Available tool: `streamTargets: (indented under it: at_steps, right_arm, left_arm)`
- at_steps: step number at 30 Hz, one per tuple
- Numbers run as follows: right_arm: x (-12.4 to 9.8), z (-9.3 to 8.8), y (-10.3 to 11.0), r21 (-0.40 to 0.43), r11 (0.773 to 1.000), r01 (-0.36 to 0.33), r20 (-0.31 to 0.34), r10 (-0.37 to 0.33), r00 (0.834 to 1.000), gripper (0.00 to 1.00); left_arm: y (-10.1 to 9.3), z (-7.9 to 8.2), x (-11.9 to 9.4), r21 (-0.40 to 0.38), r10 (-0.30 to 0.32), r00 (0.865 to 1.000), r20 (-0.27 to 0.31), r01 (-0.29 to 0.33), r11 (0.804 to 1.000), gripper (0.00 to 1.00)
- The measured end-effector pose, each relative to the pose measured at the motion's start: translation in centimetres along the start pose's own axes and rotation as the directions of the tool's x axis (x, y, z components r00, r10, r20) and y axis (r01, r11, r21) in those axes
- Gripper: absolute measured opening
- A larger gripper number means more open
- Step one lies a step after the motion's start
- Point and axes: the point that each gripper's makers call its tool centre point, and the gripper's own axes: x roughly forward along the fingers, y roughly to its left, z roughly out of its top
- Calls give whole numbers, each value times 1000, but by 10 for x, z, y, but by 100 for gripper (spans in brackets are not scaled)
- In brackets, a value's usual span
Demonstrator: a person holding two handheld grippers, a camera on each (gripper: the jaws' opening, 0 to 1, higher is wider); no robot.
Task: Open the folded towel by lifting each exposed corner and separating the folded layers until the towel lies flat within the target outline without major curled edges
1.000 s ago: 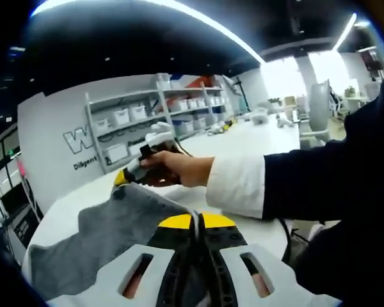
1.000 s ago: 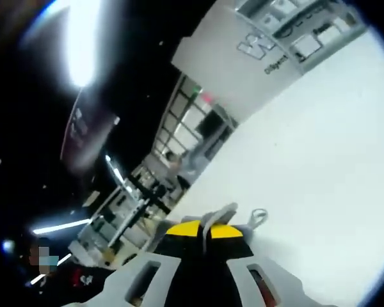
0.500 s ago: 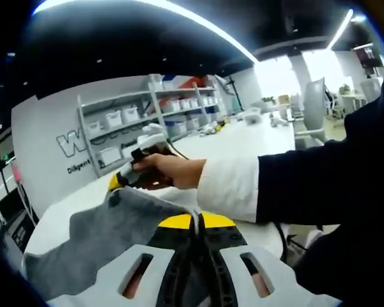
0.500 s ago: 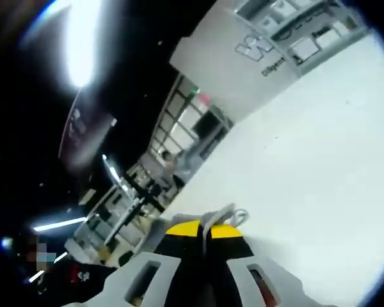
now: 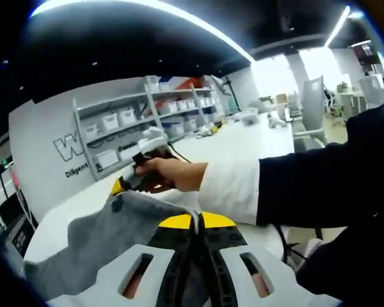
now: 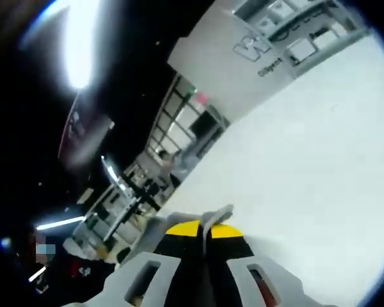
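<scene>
Left gripper: yellow-tipped jaws pressed together at the bottom of the left gripper view, clamped on grey towel fabric pinched between the tips.

Right gripper: jaws closed at the bottom of the right gripper view, a small fold of grey cloth poking out between the yellow tips; seen also in the left gripper view, held in a hand, its yellow tip touching the far corner of the towel.

Grey towel: held up off the table between the two grippers, stretched from the near pinch at the left gripper across to the far corner at the right gripper; surface sagging toward the lower left of the left gripper view, lower edge hanging near the table edge. In the right gripper view, just a small grey tuft above the jaw tips.

Hand: wrapped around the right gripper's handle; white cuff next to it, dark sleeve running to the right edge.

White table: broad, pale, beneath the towel.

Background: white shelving with storage bins along a wall with large lettering; long ceiling light strip overhead.
</scene>
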Motion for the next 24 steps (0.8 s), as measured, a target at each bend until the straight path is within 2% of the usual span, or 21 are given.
streamTargets:
  at_steps: [7, 11, 14, 24]
  right_arm:
    - [-10, 4, -9, -36, 999, 22, -14, -23, 1000, 0]
    - [-17, 11, -11, -46, 999, 22, -4, -22, 1000, 0]
    - [-28, 10, -8, -58, 998, 21, 14, -21, 1000, 0]
    - [-42, 16, -15, -111, 992, 60, 34, -57, 998, 0]
  left_arm:
    - [-13, 7, 13, 29, -12, 1000, -17, 13, 999, 2]
    - [-28, 10, 22, 37, -17, 1000, -23, 18, 999, 2]
    - [-31, 14, 27, 55, -10, 1000, -25, 11, 998, 2]
    - [-47, 16, 43, 83, -6, 999, -54, 10, 997, 2]
